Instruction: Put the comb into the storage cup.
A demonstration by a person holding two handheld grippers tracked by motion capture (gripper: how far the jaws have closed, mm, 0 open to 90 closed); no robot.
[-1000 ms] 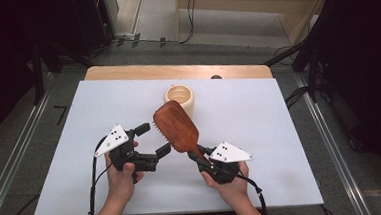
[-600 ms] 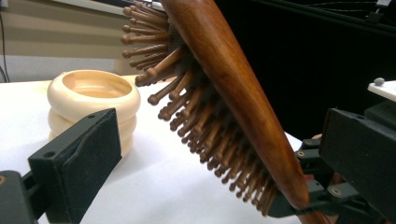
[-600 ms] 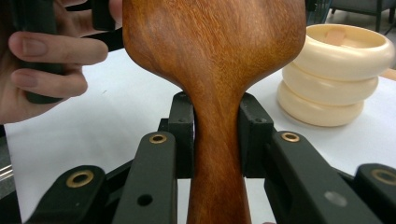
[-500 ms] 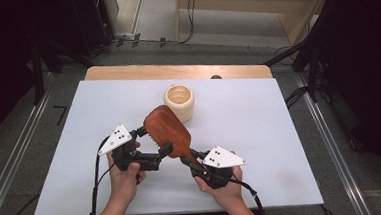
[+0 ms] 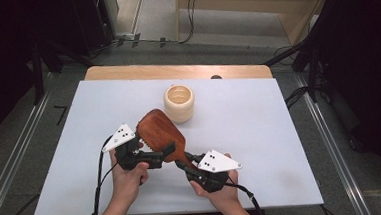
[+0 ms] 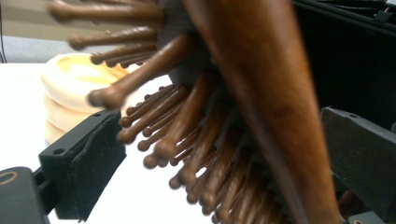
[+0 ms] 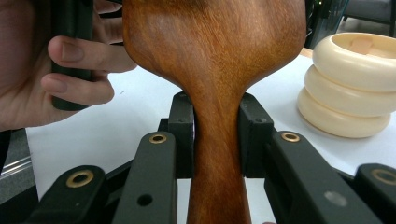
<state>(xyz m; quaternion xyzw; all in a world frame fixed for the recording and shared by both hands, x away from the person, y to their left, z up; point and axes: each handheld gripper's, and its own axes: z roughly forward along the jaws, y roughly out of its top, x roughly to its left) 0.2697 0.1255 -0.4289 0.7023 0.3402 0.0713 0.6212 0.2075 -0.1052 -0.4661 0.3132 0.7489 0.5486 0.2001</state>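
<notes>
Item: wooden hairbrush (image 5: 160, 136), held above the white counter (image 5: 281, 147), just in front of the cream ribbed cup (image 5: 179, 102). Right claw (image 7: 217, 135) clamped on its handle. Left claw (image 5: 153, 152) wide, jaws just closing round the head, bristles between them, pads apparently not pressing. Step: handover. Next: close left, then release right. Both hands low, claws angled inward.

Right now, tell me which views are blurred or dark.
Left gripper view: hairbrush bristles close and blurred, cream cup soft behind them. Right gripper view: sharp on the brush handle, evenly lit. High view: white table bright, surroundings dark.
</notes>
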